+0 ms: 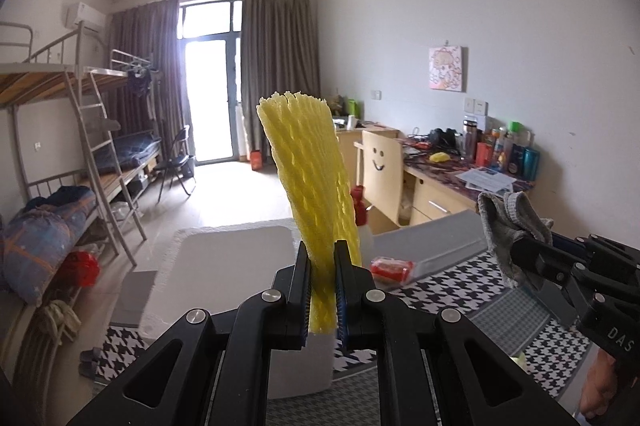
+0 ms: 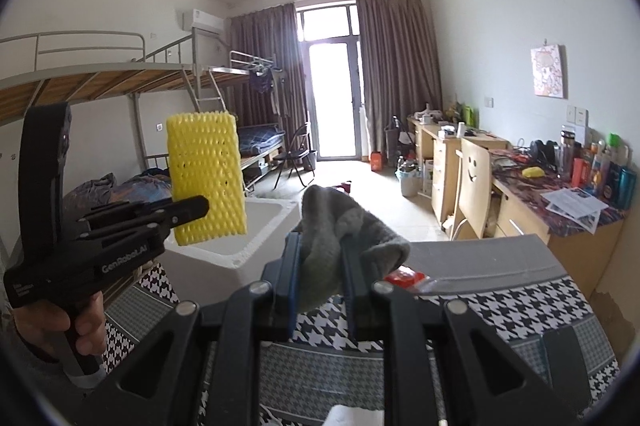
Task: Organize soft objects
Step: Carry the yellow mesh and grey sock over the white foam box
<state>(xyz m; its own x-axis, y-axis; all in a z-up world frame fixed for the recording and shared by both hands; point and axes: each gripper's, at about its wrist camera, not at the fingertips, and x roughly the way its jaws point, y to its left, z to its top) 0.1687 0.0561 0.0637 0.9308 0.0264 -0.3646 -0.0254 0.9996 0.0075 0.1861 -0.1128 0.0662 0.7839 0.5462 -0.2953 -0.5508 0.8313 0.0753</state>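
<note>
The left gripper (image 1: 323,290) pinched the yellow foam net (image 1: 308,185) and the right gripper (image 2: 320,282) pinched the grey sock (image 2: 340,238), both held above the white foam box (image 2: 240,246); neither was stowed yet.

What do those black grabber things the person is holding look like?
Both are matte black plastic. The left gripper has two flat fingers lined with blue ribbed pads, hinged bars with round silver bolts, and a pistol-style handle. White lettering on its side reads GenRobot.AI. The right gripper looks the same, with white letters DAS visible. No cables show. No clear sleeve is visible.
</note>
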